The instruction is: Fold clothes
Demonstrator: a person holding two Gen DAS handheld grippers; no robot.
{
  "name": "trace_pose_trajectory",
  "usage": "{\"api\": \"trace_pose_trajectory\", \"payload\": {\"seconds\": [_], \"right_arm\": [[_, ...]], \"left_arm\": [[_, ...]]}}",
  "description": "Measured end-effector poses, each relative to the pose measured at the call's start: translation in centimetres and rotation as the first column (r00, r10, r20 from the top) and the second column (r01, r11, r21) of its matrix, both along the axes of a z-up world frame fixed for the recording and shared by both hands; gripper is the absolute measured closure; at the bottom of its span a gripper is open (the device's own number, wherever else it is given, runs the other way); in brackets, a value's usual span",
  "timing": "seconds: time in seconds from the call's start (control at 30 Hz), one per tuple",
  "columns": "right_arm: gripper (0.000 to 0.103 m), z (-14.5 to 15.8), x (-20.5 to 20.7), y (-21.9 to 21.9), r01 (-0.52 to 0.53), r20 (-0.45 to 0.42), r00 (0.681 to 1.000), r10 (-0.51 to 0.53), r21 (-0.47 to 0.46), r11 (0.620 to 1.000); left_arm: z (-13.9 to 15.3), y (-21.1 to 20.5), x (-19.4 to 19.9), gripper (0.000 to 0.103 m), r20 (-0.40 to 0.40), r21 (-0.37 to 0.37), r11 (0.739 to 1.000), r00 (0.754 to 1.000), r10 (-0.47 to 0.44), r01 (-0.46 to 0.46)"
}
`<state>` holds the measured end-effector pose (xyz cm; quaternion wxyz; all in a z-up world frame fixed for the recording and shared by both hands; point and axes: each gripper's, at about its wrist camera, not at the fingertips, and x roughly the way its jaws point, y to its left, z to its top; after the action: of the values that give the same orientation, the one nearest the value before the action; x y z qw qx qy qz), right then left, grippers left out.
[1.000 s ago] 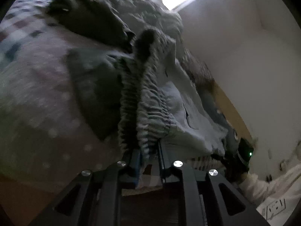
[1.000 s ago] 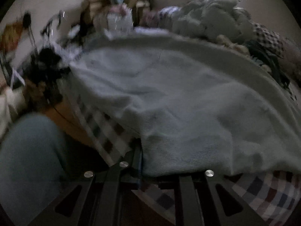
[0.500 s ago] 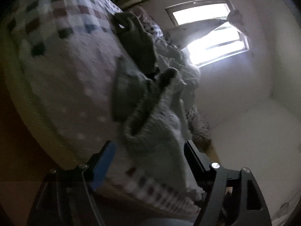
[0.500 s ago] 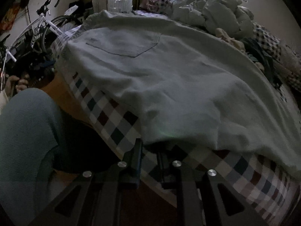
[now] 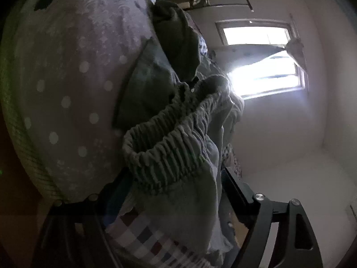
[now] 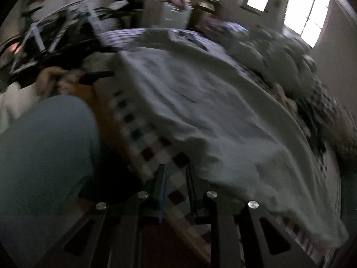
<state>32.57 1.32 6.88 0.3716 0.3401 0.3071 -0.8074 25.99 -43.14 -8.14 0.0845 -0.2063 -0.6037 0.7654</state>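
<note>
Two windows (image 6: 287, 4); checkered bed (image 6: 142, 154) w/ pale garment (image 6: 212, 111).

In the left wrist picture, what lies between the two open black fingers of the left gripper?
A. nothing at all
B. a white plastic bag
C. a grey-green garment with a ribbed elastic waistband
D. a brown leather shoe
C: the grey-green garment with the ribbed elastic waistband lies between the spread fingers of the left gripper, over the checked bed sheet.
</note>
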Motion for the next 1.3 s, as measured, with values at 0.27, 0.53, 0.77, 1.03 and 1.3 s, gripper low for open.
{"api": "trace_pose_trajectory", "payload": {"seconds": [0.27,0.53,0.77,1.03,1.3], "right_arm": [[0.085,-0.5,0.0,-1.3,-0.02,0.042,0.999,0.022,-0.04,0.999],[0.085,0.1,-0.3,-1.8,-0.012,0.056,0.998,0.017,-0.077,0.997],[0.085,1.0,-0.9,-1.5,-0.008,0.05,0.999,0.013,-0.09,0.996],[0.085,2.6,-2.5,-0.2,0.039,0.093,0.995,-0.023,-0.176,0.984],[0.076,8.4,-7.7,5.2,0.19,0.218,0.971,-0.101,-0.438,0.879]], "left_arm": [[-0.5,0.2,-2.7,0.019,0.049,0.026,0.998,0.997,-0.055,0.053],[1.5,0.8,-5.4,0.031,0.119,0.052,0.998,0.993,-0.026,0.02],[4.4,2.2,-5.1,0.046,0.153,0.103,0.994,0.988,-0.035,0.019],[15.9,7.9,-10.2,0.061,0.042,-0.286,0.954,0.996,-0.076,0.085],[20.6,19.6,-12.8,0.063,-0.02,-0.556,0.809,0.97,-0.242,0.19]]}}
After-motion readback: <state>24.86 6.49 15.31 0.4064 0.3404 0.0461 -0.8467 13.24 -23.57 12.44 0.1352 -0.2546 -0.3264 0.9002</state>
